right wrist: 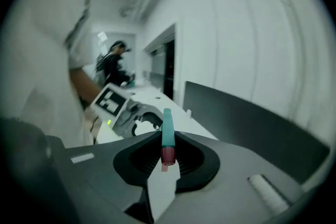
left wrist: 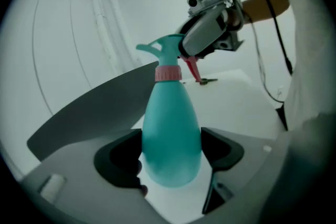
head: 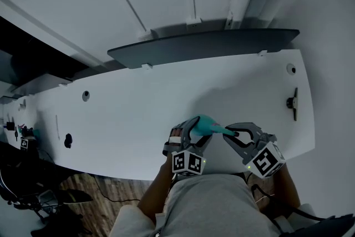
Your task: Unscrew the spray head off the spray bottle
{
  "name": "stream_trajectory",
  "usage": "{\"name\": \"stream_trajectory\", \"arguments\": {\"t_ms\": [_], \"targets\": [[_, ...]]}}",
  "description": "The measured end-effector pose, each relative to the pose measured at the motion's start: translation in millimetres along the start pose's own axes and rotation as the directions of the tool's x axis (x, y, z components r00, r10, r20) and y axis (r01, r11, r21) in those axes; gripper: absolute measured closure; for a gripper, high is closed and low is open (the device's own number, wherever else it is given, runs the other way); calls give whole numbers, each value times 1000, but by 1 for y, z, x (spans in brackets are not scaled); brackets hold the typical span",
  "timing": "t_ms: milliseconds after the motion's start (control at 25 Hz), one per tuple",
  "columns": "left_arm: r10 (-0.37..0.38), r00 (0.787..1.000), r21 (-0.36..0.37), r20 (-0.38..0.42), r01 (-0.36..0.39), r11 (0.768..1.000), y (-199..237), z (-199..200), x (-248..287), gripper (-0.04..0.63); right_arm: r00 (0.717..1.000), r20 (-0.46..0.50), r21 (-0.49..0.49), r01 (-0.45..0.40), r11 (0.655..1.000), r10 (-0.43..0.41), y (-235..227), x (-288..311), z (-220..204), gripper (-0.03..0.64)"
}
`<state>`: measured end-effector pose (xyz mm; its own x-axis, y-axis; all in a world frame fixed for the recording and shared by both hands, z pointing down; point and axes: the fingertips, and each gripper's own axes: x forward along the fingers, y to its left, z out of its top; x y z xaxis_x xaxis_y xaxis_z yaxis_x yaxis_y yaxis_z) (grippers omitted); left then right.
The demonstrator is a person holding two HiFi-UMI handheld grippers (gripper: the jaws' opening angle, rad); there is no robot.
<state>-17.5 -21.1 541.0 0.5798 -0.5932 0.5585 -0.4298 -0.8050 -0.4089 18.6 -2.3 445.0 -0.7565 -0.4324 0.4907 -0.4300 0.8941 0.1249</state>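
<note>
Gripping wide teal body of spray bottle (left wrist: 172,134), left tongs (head: 194,129) are seen clamped on both sides. Bottle is held tilted over near edge of white worktop (head: 138,108). At nozzle, spray head (left wrist: 164,51), seated on pink collar (left wrist: 168,73), is pinched by almost closed right tongs (head: 233,133).

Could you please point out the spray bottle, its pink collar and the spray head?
spray bottle (left wrist: 170,134): left gripper view, middle of its teal body.
pink collar (left wrist: 168,73): left gripper view, front of the ring.
spray head (right wrist: 168,131): right gripper view, on its teal nozzle stem.
</note>
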Motion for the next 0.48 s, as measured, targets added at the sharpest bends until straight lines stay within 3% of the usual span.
{"name": "stream_trajectory", "arguments": {"t_ms": [40,80,160,360,480], "targets": [[-48,998,-2,30,48,999,-7,2,-2,246,999,-31,-143,-40,989,36,8,-2,1,549],[-81,995,-2,51,81,997,-11,4,-3,247,996,-60,-226,-75,971,63,12,-5,1,548],[-95,992,-21,77,97,995,-14,8,-5,247,993,-81,-269,-101,958,82,12,-8,2,548],[-36,992,-112,123,50,992,-4,18,-6,249,998,26,-96,-53,994,55,-2,-10,16,533],[-15,989,-140,146,35,990,-2,23,-9,250,992,94,4,-82,997,81,-4,-13,26,393]]}}
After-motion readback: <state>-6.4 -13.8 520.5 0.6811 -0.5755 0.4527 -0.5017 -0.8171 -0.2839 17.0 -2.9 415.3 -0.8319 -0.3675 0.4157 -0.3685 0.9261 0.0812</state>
